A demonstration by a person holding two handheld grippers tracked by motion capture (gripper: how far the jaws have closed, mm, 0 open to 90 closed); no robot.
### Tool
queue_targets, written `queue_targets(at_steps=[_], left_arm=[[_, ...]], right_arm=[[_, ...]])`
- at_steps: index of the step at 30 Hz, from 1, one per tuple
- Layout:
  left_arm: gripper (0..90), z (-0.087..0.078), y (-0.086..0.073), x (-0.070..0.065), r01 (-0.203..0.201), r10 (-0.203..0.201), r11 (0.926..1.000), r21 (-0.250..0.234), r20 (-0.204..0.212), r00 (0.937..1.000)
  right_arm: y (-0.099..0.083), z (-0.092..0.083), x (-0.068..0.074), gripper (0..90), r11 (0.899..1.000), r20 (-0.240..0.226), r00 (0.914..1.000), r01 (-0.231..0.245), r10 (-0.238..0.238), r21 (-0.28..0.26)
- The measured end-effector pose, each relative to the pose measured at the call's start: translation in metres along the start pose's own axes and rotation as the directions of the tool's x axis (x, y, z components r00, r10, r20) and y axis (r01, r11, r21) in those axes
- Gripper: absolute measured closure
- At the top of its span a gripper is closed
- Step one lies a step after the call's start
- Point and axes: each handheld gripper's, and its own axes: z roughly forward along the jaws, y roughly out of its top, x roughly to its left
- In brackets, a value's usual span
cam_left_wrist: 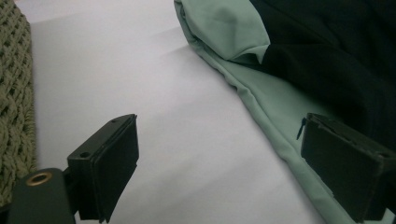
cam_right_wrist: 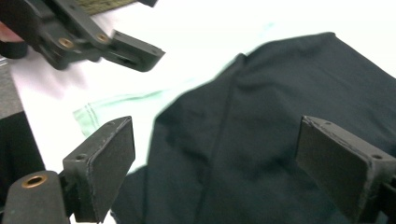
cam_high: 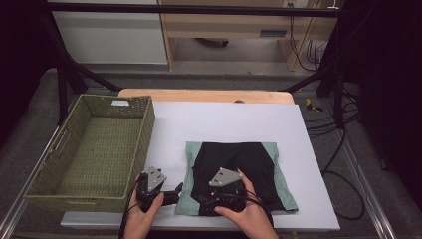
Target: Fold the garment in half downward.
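A folded garment (cam_high: pixel 249 162), black with mint-green edges, lies flat on the white table cover (cam_high: pixel 224 122) near the front edge. My left gripper (cam_high: pixel 174 193) sits low at the garment's front left corner. In the left gripper view it (cam_left_wrist: pixel 224 163) is open, its right jaw over the green hem (cam_left_wrist: pixel 275 107) and its left jaw over bare cover. My right gripper (cam_high: pixel 219 193) hovers over the front of the black cloth. In the right gripper view its jaws (cam_right_wrist: pixel 219 158) stand wide open above the black fabric (cam_right_wrist: pixel 280 93), gripping nothing. The left gripper (cam_right_wrist: pixel 93 42) shows at the upper left there.
An empty green wicker basket (cam_high: pixel 145 130) stands on the left side of the table, close beside my left hand; its weave (cam_left_wrist: pixel 16 93) runs along the left edge of the left gripper view. Bare white cover lies behind the garment. Cables hang off the table's right side.
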Motion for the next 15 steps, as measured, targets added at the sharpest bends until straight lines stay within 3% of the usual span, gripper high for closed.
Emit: queue_targets(at_steps=[5, 15], left_arm=[[11.2, 0.001, -0.001, 0.000, -0.001, 0.001, 1.0000, 0.005, -0.006, 1.0000], [10.7, 0.002, -0.001, 0.000, -0.001, 0.001, 1.0000, 0.006, -0.010, 1.0000]], right_arm=[[0.006, 0.009, 0.013, 15.5, 1.000, -0.051, 0.9985, 0.021, -0.021, 0.004], [0.000, 0.024, 0.030, 15.6, 0.999, -0.081, 0.9959, 0.041, -0.041, 0.006]])
